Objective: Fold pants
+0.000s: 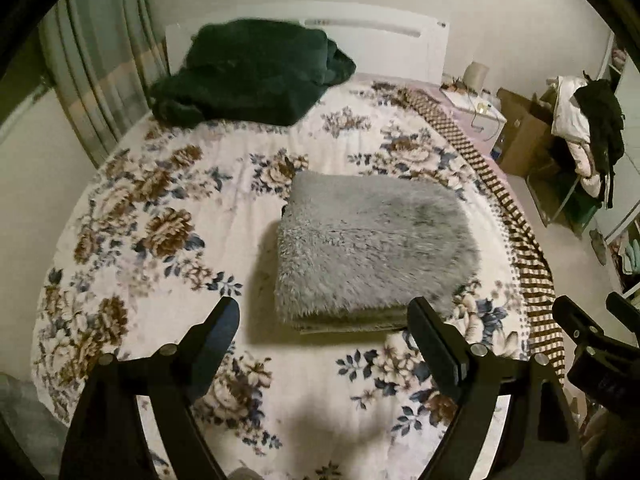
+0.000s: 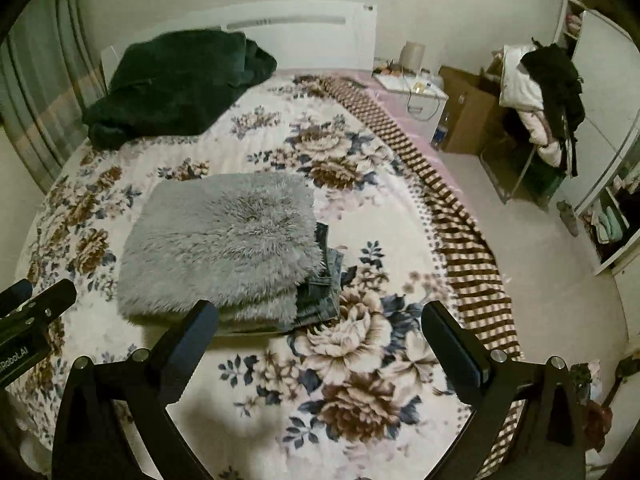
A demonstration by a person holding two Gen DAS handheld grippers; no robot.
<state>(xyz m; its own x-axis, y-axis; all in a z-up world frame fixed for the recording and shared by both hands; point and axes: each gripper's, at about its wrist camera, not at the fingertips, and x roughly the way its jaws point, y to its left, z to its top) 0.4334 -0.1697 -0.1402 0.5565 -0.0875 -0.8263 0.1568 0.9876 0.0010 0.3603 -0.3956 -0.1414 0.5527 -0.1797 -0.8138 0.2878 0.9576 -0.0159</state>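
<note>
Already folded, the grey furry pants (image 1: 372, 248) lie as a thick rectangle on the bed (image 1: 168, 184), on the floral blanket. From the right wrist view a bit of blue denim (image 2: 322, 280) sticks out from under the stack at its 4 o'clock edge; how much lies beneath is hidden. The left gripper (image 1: 324, 312) hovers over the near edge of the pants with fingers spread wide, holding nothing. The right gripper (image 2: 320, 316) is likewise wide apart and empty, above the blanket just at 5 o'clock of the stack. A dark green blanket (image 1: 248, 72) is heaped at 11 o'clock by the headboard. At 2 o'clock, a chair piled with clothes (image 2: 544, 92) is blurred and hard to read.
</note>
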